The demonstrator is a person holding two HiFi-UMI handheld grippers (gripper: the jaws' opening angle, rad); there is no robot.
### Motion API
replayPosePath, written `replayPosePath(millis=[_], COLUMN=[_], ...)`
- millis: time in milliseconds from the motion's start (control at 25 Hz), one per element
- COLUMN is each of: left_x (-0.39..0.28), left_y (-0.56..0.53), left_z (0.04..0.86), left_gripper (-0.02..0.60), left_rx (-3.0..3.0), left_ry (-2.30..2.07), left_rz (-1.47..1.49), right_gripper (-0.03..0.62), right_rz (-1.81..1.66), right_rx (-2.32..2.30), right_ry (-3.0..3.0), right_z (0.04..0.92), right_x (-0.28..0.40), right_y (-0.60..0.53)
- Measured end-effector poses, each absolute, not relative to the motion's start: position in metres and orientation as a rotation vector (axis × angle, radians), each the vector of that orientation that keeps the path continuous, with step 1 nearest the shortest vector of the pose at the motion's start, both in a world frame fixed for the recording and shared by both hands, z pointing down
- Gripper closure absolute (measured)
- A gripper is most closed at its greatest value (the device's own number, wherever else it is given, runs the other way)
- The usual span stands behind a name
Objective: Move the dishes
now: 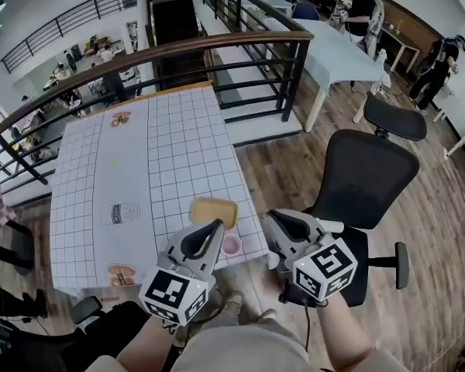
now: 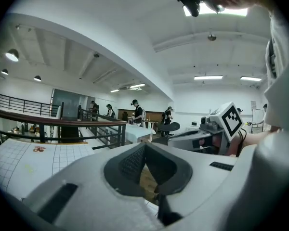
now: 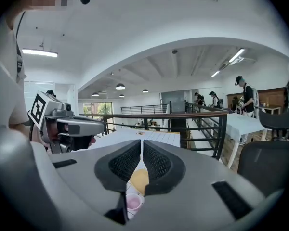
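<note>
Left claw [image 1: 215, 227] and right claw [image 1: 273, 217] are held pressed together and empty over the tabletop's [image 1: 101, 169] near corner, where a yellow plate [image 1: 213, 211] and pink bowl [image 1: 231, 245] are seen, awaiting pickup or already set down.

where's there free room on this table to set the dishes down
Most of the table is bare: from the plate back to the railing, and the left half, which carries only flat prints. The near right corner is crowded: plate and pink cup sit close together by the left gripper and right gripper.
</note>
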State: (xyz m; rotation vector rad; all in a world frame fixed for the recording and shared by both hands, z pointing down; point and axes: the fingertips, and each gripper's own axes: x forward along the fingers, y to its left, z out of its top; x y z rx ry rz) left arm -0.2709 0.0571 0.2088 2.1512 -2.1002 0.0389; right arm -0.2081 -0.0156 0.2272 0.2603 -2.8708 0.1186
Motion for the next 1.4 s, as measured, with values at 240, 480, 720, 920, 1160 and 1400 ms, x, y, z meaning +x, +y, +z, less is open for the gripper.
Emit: replayPosePath(millis=[240, 480, 720, 920, 1160, 1400], left_x=[-0.217, -0.168, -0.112, -0.075, -0.041, -0.021], left_y=[0.037, 0.012, 0.001, -0.003, -0.011, -0.019], left_z=[0.169, 0.161, 0.162, 0.163, 0.181, 0.187], left_gripper=[0.568, 0.568, 0.568, 0.568, 0.568, 0.568], left_rx=[2.350, 2.439, 2.543, 2.625, 2.629, 2.634], left_ry=[-2.007, -1.886, -1.788, -1.737, -1.678, -1.662], left_rz=[-0.026, 0.018, 0.066, 0.082, 0.137, 0.186], right_gripper=[0.565, 0.565, 0.565, 0.565, 0.566, 0.566], right_rz=[-0.095, -0.052, -0.074, -0.070, 0.036, 0.122], right_rx=[0.468, 0.592, 0.753, 0.869, 0.955, 1.000], right_ry=[-2.887, -2.958, -3.020, -2.982, -2.906, -2.896], right_z=[0.196, 0.153, 0.119, 0.125, 0.157, 0.165], right_x=[-0.145, -0.088, -0.032, 0.007, 0.050, 0.079], right_y=[-0.031, -0.024, -0.009, -0.010, -0.014, -0.022])
